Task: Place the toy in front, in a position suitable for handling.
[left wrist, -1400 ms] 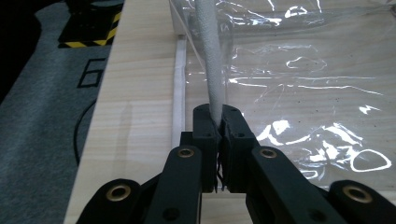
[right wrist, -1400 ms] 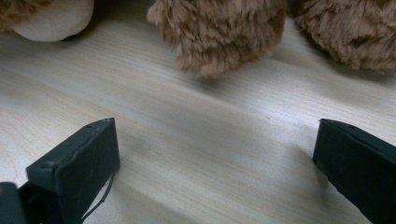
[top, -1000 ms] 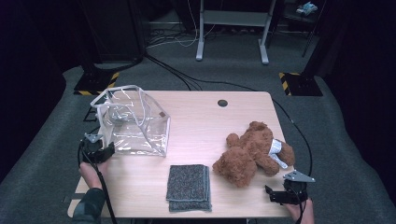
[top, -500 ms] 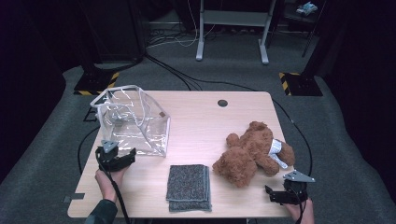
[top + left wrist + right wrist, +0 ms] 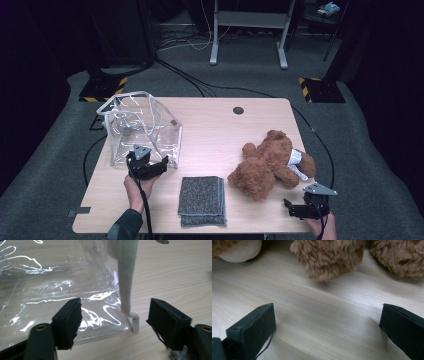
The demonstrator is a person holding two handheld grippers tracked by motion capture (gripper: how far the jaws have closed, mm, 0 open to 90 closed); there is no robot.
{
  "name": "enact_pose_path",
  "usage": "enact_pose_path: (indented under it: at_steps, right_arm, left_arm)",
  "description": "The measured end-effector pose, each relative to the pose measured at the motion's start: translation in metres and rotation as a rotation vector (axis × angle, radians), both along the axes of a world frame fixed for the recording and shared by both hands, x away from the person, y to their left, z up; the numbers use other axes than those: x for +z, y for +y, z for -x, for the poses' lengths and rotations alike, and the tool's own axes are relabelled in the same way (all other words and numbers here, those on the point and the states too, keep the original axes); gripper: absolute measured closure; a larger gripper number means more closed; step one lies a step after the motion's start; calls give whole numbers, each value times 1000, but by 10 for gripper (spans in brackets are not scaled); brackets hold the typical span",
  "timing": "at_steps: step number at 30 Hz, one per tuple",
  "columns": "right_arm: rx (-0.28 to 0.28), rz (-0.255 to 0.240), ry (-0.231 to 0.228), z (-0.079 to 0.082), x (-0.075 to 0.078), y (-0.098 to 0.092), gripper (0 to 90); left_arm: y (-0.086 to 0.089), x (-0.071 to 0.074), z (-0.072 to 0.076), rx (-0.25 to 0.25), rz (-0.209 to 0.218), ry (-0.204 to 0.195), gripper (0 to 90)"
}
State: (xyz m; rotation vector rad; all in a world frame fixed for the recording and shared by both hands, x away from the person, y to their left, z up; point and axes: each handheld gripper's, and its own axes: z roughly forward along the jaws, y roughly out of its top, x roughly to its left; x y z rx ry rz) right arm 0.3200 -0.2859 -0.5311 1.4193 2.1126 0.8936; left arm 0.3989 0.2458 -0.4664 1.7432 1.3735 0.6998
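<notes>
High view: wooden table (image 5: 215,125) with everything on it. Largest item is the clear plastic bag (image 5: 142,127), standing open at the left rear; white trim along its rim and edges. Next, brown teddy bear (image 5: 272,164) lying on the right side, white tag band on one limb. Then folded grey cloth (image 5: 201,200) at the front centre, between the two hands, well apart from the bear and near the bag's front corner. Small dark round hole cap (image 5: 238,110) near the table's far edge.

Left gripper (image 5: 159,167) sits just in front of the bag's front wall, at its right front corner, person's hand behind it. Jaws have just been closing after opening wider, and they stand apart. Left gripper view: bag's bottom corner and its white edge strip (image 5: 128,282) lie in the gap between the jaws, pads not pressing on it.

Right gripper (image 5: 290,207) is at the front right edge, near the bear but not touching. Right gripper view: jaws wide apart over bare wood, bear's furry paw (image 5: 329,258) just ahead of them, nothing between.
</notes>
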Motion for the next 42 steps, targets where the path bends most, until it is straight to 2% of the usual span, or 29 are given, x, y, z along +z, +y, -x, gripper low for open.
enact_pose_path:
  at_steps: [1,2,5,6,7,9,11,12,14,15,16,18,19,22,24,29,32,39,41,42]
  right_arm:
    - [0,0,0,0,0,0,0]
    - [0,0,0,0,0,0,0]
    - [-1,-1,0,0,0,0,0]
    - [-1,-1,0,0,0,0,0]
    - [-1,-1,0,0,0,0,0]
    - [-1,-1,-1,0,0,0,0]
    - [-1,-1,-1,0,0,0,0]
    - [-1,-1,-1,0,0,0,0]
    - [-1,-1,-1,0,0,0,0]
    - [-2,-1,-1,0,0,0,0]
    - [-2,-1,-1,0,0,0,0]
    - [-2,-1,-1,0,0,0,0]
    - [-2,-1,0,0,0,0,0]
    - [-2,-1,-1,0,0,0,0]
    - [-4,-1,0,0,0,0,0]
    - [-3,-1,0,0,0,0,0]
    - [-3,-1,0,0,0,0,0]
    - [-4,-1,0,0,0,0,0]
    - [-4,-1,0,0,0,0,0]
    - [-4,-1,0,0,0,0,0]
  left_arm:
    - [-1,-1,-2,2,-3,-5,366]
    - [0,-4,-7,0,-11,3,455]
    - [3,-8,-11,-7,-8,-1,539]
    - [5,-10,-12,-11,15,1,569]
    - [6,-11,-14,-24,25,1,569]
    - [7,-12,-16,-69,24,-10,654]
    - [7,-13,-18,-72,11,-18,679]
    - [9,-13,-20,-100,8,-21,684]
    - [11,-14,-22,-106,8,-21,695]
    - [15,-14,-25,-136,6,-21,695]
    - [17,-14,-27,-146,9,-5,696]
    - [19,-13,-30,-154,11,-3,695]
    - [22,-12,-35,-165,5,15,696]
    - [25,-12,-40,-161,17,20,697]
    - [29,-12,-48,-154,33,37,699]
    - [32,-11,-56,-157,7,44,699]
    - [36,-9,-65,-162,13,65,695]
    - [45,-7,-78,-158,10,85,692]
    - [46,-7,-83,-171,-21,75,689]
    - [46,-7,-85,-174,-18,80,687]
